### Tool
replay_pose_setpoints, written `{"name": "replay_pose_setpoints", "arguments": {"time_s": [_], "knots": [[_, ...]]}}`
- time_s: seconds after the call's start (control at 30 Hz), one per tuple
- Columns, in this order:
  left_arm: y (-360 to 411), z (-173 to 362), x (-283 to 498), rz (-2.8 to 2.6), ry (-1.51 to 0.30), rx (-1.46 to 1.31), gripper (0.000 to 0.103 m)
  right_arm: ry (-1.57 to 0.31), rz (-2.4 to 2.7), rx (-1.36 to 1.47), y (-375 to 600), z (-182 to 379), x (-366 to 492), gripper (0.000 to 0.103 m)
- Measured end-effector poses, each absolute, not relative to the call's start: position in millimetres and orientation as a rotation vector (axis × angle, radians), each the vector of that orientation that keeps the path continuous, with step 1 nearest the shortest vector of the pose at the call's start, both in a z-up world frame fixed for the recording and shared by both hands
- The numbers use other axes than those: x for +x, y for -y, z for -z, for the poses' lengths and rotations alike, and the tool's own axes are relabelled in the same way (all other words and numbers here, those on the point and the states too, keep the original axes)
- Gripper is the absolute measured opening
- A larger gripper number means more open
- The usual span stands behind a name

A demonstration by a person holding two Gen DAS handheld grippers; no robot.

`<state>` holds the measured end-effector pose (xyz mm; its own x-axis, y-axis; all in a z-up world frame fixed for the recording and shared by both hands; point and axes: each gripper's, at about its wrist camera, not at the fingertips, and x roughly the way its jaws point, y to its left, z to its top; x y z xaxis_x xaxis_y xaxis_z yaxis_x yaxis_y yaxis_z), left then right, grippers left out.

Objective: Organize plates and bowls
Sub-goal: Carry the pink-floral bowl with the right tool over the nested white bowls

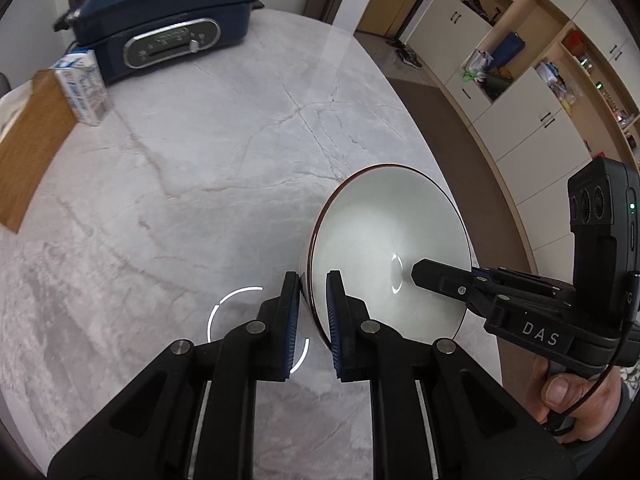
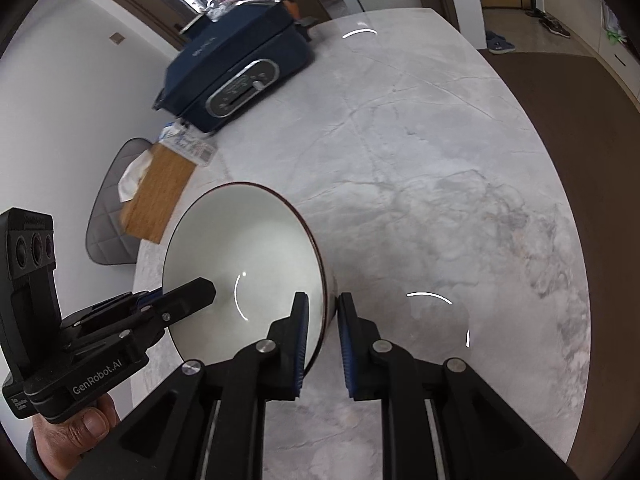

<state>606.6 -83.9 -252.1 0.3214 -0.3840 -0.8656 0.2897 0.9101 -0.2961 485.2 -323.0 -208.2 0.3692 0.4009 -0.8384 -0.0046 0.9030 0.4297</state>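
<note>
Above the marble counter [image 1: 200, 160], my left claw [image 1: 313, 320] and right claw [image 2: 322, 332] pinch opposite rims of the bowl [image 1: 384, 248] (glazed, slippery, breakable); I'd grip firmly.

Opposed wrist views, close, sharing bowl [image 1: 384, 240]

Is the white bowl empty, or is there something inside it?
Empty. The white bowl shows only its bare glossy inside with light reflections, in both wrist views. The left claw and right claw each clamp its rim.
</note>
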Motion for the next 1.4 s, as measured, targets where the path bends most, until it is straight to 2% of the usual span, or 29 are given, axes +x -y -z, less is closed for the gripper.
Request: {"name": "replay_pose_setpoints", "arguments": {"time_s": [0.33,0.67,0.93,1.4], "knots": [[-16,204,512,0.349,-1.105,-0.151,0.012,-1.180,-0.384,0.333,248,181,430,0.018],[-96,206,411,0.263,-1.117,-0.222,0.012,-1.221,-0.488,0.261,174,182,368,0.019],[-122,243,353,0.226,-1.182,-0.267,0.012,-1.276,-0.505,0.184,140,201,329,0.019],[-125,301,360,0.178,-1.285,-0.273,0.012,-1.331,-0.471,0.104,122,239,320,0.020]]}}
